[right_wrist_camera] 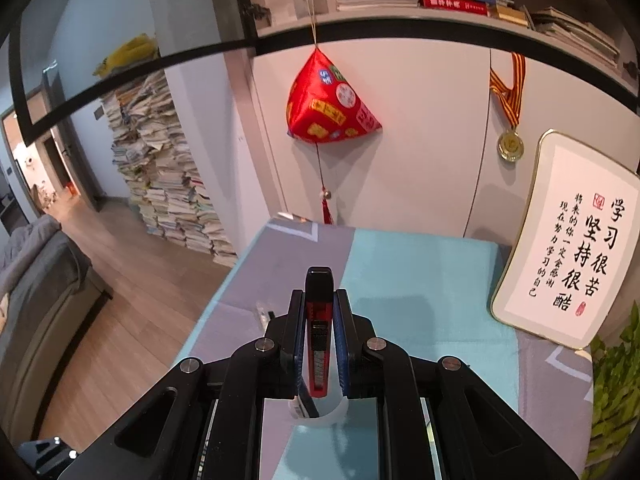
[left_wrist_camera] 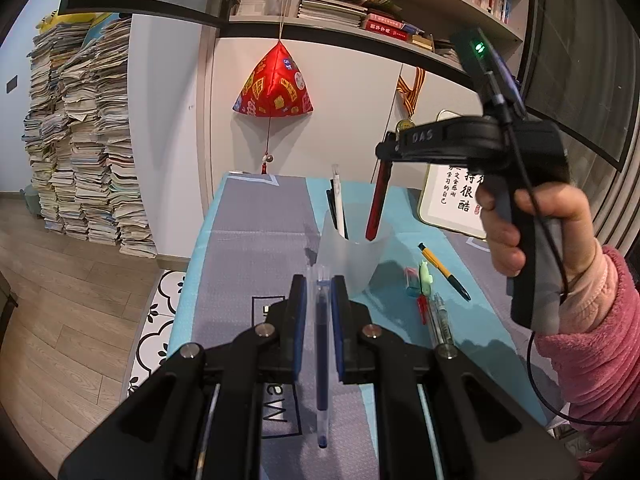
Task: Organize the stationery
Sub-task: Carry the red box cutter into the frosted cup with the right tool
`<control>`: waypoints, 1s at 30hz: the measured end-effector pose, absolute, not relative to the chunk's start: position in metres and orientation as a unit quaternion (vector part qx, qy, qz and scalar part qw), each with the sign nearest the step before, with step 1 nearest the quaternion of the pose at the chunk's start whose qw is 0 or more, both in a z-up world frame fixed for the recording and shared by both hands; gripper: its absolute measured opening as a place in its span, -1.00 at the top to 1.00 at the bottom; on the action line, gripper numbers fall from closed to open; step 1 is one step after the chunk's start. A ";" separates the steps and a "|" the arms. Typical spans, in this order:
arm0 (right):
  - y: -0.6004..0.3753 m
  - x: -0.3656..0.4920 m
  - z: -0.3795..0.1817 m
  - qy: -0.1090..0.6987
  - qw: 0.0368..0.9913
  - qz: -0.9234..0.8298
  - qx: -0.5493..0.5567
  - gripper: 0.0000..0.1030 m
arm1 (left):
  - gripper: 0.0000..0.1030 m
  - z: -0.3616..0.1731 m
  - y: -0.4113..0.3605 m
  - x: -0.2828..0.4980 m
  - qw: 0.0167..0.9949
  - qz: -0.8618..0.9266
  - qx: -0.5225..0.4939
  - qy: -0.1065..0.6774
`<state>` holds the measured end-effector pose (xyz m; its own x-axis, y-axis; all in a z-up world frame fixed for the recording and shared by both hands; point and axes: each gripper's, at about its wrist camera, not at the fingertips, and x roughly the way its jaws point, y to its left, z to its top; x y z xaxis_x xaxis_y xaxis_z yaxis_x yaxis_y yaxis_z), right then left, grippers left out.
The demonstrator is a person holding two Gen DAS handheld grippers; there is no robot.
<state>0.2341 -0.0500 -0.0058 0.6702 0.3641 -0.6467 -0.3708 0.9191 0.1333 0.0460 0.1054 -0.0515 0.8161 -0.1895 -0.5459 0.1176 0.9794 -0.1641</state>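
My left gripper (left_wrist_camera: pixel 320 292) is shut on a blue pen (left_wrist_camera: pixel 322 344) that lies lengthwise between the pads, tip toward the camera. Just ahead on the desk stands a translucent cup (left_wrist_camera: pixel 352 256) holding a white pen and a dark pen (left_wrist_camera: pixel 338 204). A hand holds my right gripper (left_wrist_camera: pixel 389 150) above the cup, shut on a red utility knife (left_wrist_camera: pixel 376 204) that hangs down with its lower end at the cup's mouth. In the right wrist view the right gripper (right_wrist_camera: pixel 320 300) clamps the red utility knife (right_wrist_camera: pixel 319 328), and the cup's rim (right_wrist_camera: pixel 324 418) shows below it.
To the right of the cup lie a yellow pen (left_wrist_camera: pixel 444 272), a green and pink eraser-like piece (left_wrist_camera: pixel 420 280) and a red and a clear pen (left_wrist_camera: pixel 438 316). A framed calligraphy board (right_wrist_camera: pixel 560 240) leans at the desk's back right. The desk mat (right_wrist_camera: pixel 420 280) ends at the left, with floor beyond.
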 end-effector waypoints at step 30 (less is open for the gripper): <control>-0.039 0.247 -0.057 0.421 0.885 0.197 -0.028 0.72 | 0.81 -0.053 0.098 0.047 0.949 -0.088 -0.057 0.297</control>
<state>0.2473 -0.0390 -0.0570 0.5674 0.3253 -0.7565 -0.3718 0.9209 0.1171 0.0466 0.0981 -0.0533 0.8086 -0.2006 -0.5530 0.1324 0.9780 -0.1612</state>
